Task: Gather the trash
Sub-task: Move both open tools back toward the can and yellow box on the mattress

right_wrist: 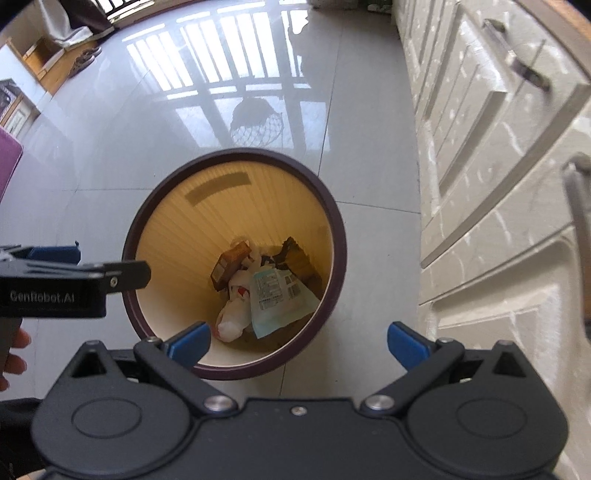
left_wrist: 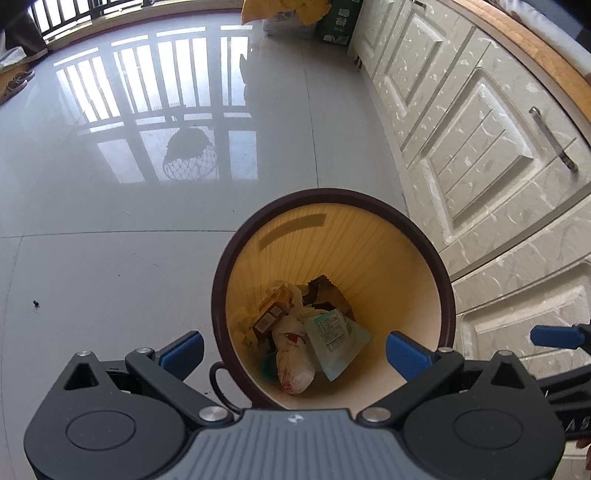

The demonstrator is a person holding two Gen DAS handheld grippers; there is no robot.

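Note:
A round bin with a dark brown rim (left_wrist: 448, 288) and pale yellow inside stands on the tiled floor; it also shows in the right wrist view (right_wrist: 340, 236). At its bottom lie a light blue-green packet (left_wrist: 334, 339) (right_wrist: 279, 295), a white crumpled wrapper (left_wrist: 293, 363) (right_wrist: 232, 321) and a brown carton (left_wrist: 269, 317) (right_wrist: 227, 267). My left gripper (left_wrist: 295, 352) is open and empty above the bin's near side. My right gripper (right_wrist: 297, 349) is open and empty above the bin's near right edge. The left gripper's body (right_wrist: 55, 284) shows at the right wrist view's left.
White cabinet doors with metal handles (left_wrist: 552, 138) (right_wrist: 517, 62) run along the right. Glossy floor tiles (left_wrist: 129, 184) stretch left and ahead. Bags and a green box (left_wrist: 338, 22) stand by the far wall. A small dark speck (left_wrist: 36, 303) lies on the floor at left.

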